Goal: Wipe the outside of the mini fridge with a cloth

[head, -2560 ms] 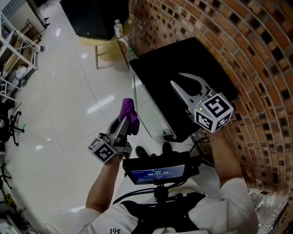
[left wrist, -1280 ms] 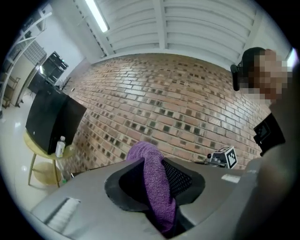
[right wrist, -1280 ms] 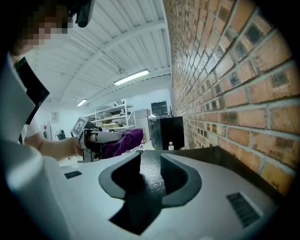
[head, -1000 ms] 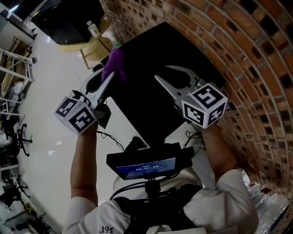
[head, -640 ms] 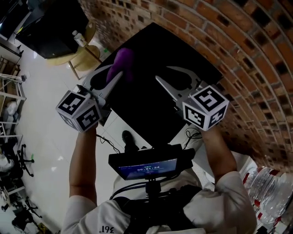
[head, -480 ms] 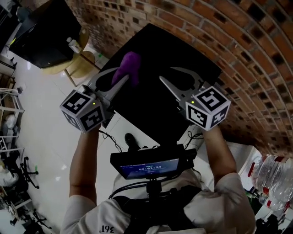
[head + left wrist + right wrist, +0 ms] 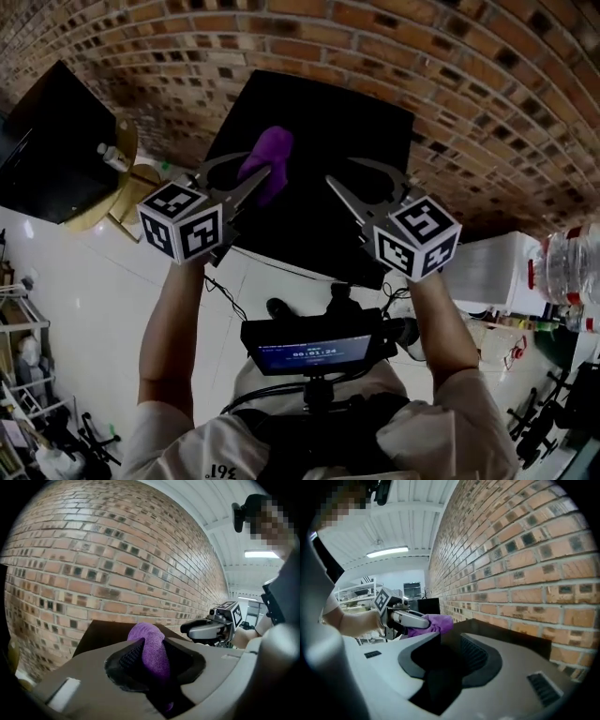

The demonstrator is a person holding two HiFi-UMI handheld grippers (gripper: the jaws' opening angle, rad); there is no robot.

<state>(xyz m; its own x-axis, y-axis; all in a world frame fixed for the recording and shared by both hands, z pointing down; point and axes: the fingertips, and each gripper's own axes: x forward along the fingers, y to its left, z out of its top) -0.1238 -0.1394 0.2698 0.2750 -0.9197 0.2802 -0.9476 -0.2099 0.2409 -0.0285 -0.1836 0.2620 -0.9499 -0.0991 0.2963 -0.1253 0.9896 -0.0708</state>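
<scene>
Left tongs point(image 7: 255, 169) just loosening, gripping one purple cloth point(image 7: 272, 150); right tongs point(image 7: 339, 171) apart, empty; one mini fridge point(image 7: 323, 108).

A brick wall point(image 7: 487, 84) fills the top of the frame. At upper left, a black cabinet point(image 7: 42, 141) stands beside a round yellowish table point(image 7: 141, 176) bearing a small bottle point(image 7: 111, 157). White floor tiles point(image 7: 75, 300) spread across the lower left. Clear plastic bottles point(image 7: 572, 267) sit at the right edge.

- brick wall point(image 7: 469, 75) stands just behind the mini fridge point(image 7: 328, 122), closing off that side.
- bare floor point(image 7: 75, 272) left of the fridge leaves open room.
</scene>
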